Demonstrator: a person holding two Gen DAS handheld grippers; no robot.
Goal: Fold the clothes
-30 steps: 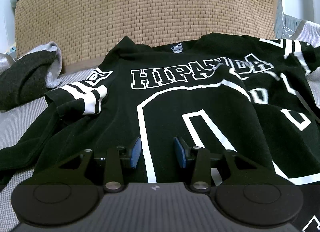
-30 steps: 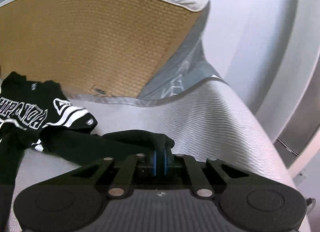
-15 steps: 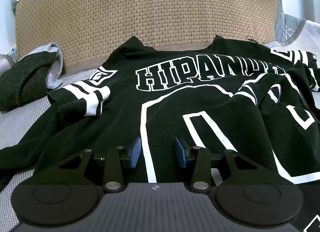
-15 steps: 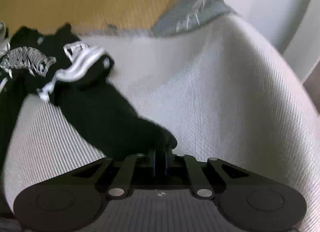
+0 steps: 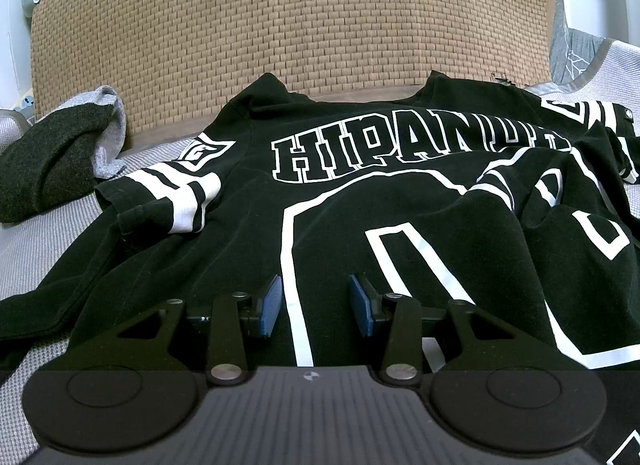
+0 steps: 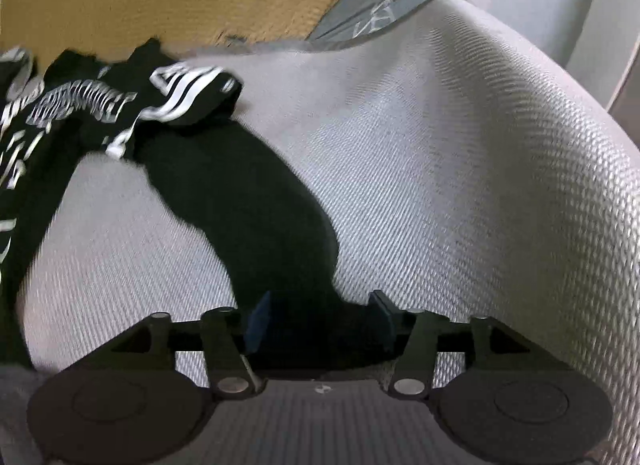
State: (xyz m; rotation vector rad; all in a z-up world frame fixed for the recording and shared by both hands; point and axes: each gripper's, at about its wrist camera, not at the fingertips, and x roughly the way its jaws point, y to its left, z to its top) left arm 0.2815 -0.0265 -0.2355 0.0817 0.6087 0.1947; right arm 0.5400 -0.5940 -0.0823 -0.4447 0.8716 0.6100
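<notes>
Right wrist view: the right tool (image 6: 318, 319), clamped on the black T-shirt (image 6: 240, 201) hem corner a second ago, is now opening with cloth loose between its pads on the grey bed (image 6: 460, 185), suggesting spreading is finished; left tool (image 5: 314, 301) stands half-open, empty above the shirt.

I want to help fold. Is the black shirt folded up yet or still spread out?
Spread out, not folded. The black shirt lies open on the grey cover, print showing, wrinkled on one side, one striped sleeve sticking out.
</notes>
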